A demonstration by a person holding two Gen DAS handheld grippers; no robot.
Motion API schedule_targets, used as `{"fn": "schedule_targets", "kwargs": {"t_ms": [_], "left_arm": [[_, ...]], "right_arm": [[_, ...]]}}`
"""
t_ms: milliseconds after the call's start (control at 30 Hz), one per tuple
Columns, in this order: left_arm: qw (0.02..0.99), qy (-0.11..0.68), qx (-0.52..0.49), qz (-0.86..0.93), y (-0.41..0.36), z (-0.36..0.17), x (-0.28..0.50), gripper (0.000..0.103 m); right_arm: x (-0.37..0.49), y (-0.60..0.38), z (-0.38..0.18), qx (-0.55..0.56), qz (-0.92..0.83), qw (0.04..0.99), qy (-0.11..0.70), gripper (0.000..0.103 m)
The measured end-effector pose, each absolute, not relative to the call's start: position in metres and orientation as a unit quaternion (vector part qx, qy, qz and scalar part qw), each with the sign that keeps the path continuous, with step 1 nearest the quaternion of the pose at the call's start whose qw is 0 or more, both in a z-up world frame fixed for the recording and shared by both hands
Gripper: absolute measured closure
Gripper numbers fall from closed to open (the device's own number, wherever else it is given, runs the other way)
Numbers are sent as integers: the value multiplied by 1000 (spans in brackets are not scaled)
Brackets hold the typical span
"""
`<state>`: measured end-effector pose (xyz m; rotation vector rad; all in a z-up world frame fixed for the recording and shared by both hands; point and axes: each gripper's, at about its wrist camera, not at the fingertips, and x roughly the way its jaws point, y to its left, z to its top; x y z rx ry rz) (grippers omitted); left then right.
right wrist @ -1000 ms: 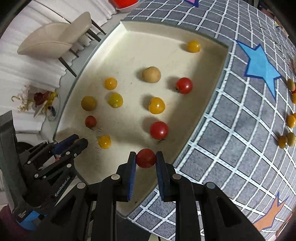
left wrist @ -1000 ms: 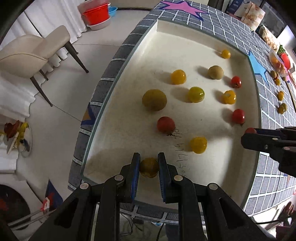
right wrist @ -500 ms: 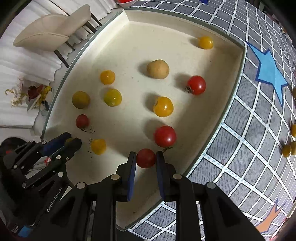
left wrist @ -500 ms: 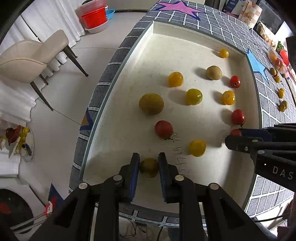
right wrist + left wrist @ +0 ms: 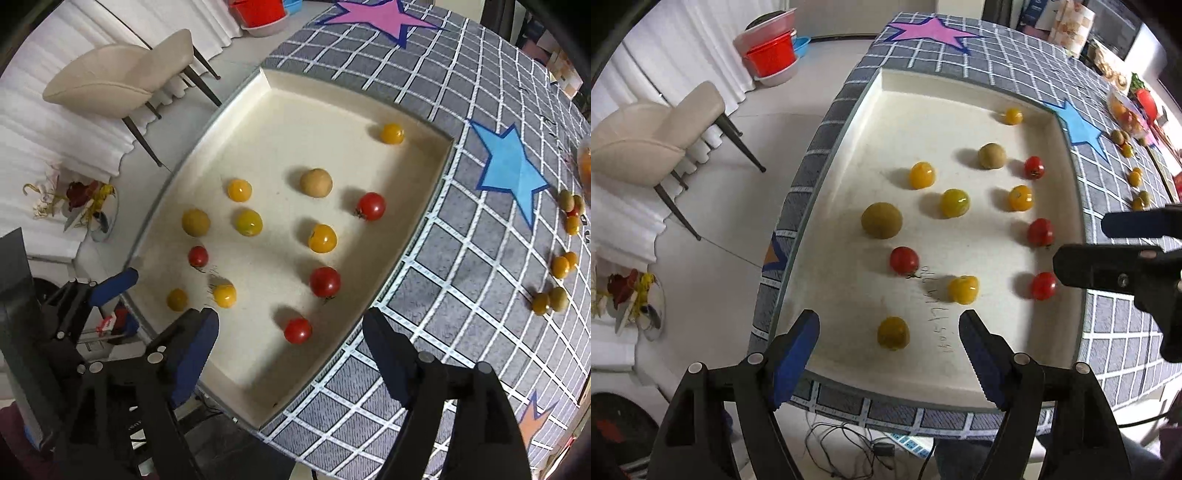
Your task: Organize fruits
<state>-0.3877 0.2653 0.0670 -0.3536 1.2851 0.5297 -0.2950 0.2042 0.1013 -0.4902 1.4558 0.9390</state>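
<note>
My left tongs point(image 5: 889, 334) hang over the near end of the cream tray point(image 5: 886, 110), jaws spreading and gripping nothing; the olive-yellow fruit point(image 5: 893, 333) lies on the tray floor between the blue pads, clear of both. My right tongs point(image 5: 290, 334) are spreading too, also empty, with the small red tomato point(image 5: 298, 331) loose on the tray between the pads, close to the tray's near right wall.

The tray sits on the desk's grey grid cloth point(image 5: 461, 288) at the desk's left edge. The other fruits lie spread across it in loose rows: a yellow tomato point(image 5: 963, 289) and a red tomato point(image 5: 904, 260) just beyond the olive one, and a brown round fruit point(image 5: 316, 182) further in. A yellow tomato point(image 5: 392, 133) sits by the far right corner. More small fruits point(image 5: 550, 299) lie on the cloth well to the right of the tray.
</note>
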Motion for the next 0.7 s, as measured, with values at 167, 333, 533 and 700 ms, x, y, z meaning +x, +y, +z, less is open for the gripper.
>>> {"fn": "schedule_targets", "kwargs": {"t_ms": [167,333,533,700], "left_arm": [[751,588,-182,238,264,80,-386,24],[744,594,-192,239,262,89,-384,24],[746,598,-184,227,254,99,-381,24],[746,602,-177,222,251,107,-379,0]], "right_arm": [[-295,193,117,-223,405,630,624,0],[-291,182,131,-220,391,639,625,0],[-290,172,145,-224,386,640,626,0],[-291,166,157,-229,385,643,621,0]]}}
